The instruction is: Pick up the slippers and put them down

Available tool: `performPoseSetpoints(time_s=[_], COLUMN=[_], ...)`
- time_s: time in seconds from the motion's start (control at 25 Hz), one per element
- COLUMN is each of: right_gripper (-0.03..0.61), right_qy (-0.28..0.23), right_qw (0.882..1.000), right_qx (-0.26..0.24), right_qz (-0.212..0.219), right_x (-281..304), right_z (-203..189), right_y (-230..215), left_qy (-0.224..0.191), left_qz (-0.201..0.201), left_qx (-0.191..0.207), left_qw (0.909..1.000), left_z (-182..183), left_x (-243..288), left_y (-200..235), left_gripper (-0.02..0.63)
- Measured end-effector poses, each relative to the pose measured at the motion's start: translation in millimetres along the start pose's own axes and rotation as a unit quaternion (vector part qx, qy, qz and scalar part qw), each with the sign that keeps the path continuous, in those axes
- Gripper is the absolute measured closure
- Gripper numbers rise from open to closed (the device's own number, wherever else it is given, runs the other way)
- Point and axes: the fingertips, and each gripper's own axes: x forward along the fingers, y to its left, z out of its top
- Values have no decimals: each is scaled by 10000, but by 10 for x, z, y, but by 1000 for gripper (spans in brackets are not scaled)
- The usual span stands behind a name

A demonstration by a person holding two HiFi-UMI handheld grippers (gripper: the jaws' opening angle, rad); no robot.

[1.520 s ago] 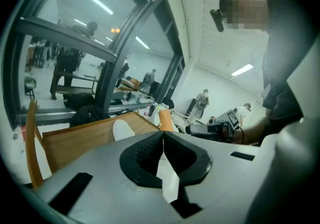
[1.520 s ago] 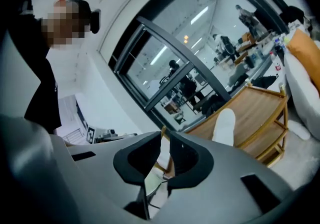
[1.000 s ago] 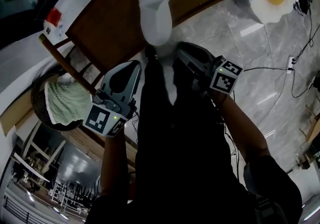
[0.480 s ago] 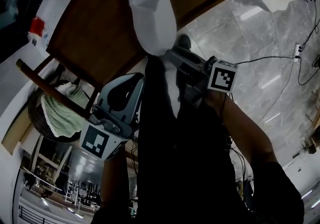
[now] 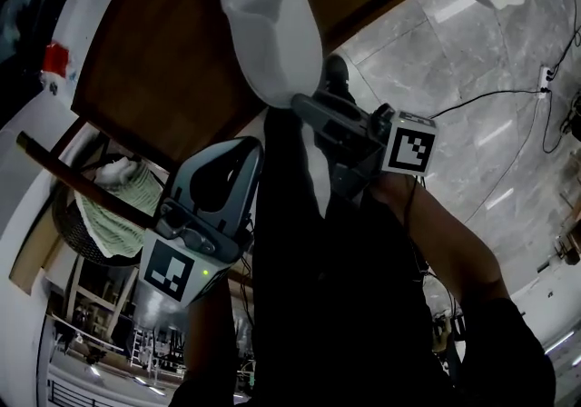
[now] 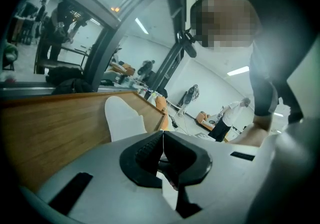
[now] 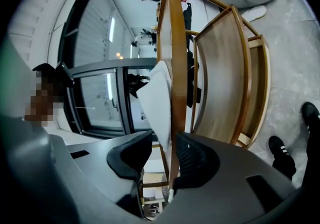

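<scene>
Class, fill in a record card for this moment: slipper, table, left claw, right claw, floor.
slipper: white, lying on the table near its edge
table: brown wood
left claw: shut, nothing in it
right claw: open, jaws have just been opening; slipper's end and table edge show between them, not gripped
floor: grey glossy tiles

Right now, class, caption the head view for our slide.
White slipper resting on a brown wooden table, grey tiled floor beside it.
</scene>
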Motion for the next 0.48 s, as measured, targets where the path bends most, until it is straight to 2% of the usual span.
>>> performPoseSetpoints(time_s=[0.12,0.32,0.48], right_gripper=[506,526,531], right_qy=[34,-24,-119], right_qw=[9999,9997,9976], right_qx=[-145,-158,-634], right_qz=[-16,179,233], right_x=[-15,-29,-83], right_z=[-5,-2,68], right_y=[-10,22,138], left_qy=[-193,-318,-329], left_qz=[-7,-35,12], left_qx=[-220,-239,-252], left_qw=[9996,9992,9991], left_z=[50,74,34], left_x=[1,5,-39], left_y=[30,40,53], left_gripper=[601,601,601])
